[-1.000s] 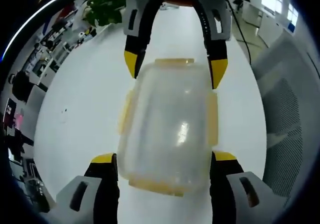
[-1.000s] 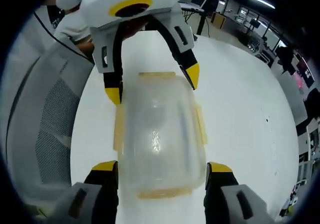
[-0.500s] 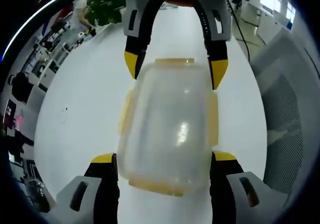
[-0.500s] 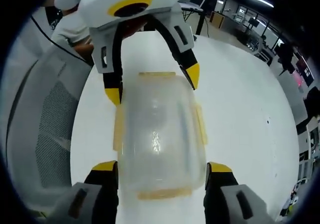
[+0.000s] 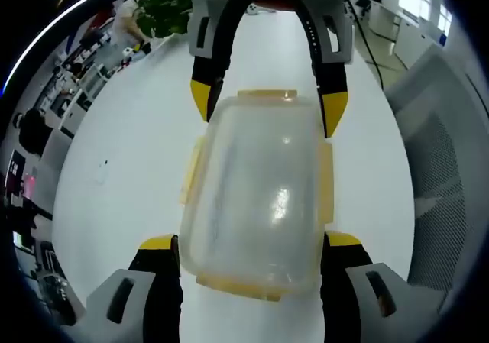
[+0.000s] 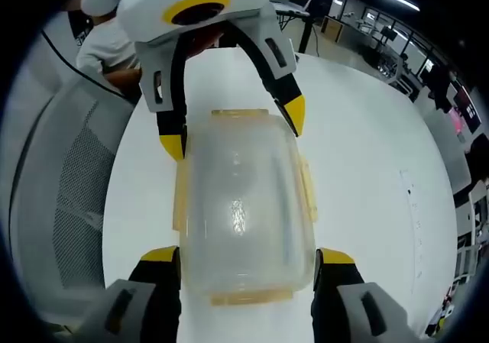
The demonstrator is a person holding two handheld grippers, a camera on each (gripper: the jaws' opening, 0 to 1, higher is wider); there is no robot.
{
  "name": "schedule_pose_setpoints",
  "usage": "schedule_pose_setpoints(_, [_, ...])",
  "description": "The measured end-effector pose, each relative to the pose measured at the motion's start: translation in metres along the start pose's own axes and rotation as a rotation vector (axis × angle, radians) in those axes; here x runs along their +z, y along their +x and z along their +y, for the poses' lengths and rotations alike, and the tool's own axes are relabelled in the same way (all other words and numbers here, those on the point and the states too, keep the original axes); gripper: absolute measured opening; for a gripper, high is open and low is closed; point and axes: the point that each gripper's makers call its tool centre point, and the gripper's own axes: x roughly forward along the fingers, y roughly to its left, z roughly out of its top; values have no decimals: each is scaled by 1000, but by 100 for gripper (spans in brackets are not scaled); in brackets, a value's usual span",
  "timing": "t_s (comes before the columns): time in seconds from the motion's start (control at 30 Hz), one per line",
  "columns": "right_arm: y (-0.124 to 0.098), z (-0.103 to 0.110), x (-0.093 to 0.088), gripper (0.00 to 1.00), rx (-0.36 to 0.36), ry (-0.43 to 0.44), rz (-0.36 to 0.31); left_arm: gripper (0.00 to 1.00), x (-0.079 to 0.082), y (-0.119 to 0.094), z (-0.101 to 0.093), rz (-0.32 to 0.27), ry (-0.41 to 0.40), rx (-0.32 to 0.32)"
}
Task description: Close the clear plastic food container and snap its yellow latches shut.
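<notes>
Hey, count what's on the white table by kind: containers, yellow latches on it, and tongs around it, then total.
Clear containers: 1
Yellow latches (near, far, sides): 4
Tongs (left, right): 2
Total: 7
</notes>
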Motion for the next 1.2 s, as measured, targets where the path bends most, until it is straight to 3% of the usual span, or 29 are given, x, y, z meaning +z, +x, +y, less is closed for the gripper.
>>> schedule_pose_setpoints(1.2, [5, -45, 7, 68, 11, -16, -4, 72, -2, 8, 44, -7, -13, 19])
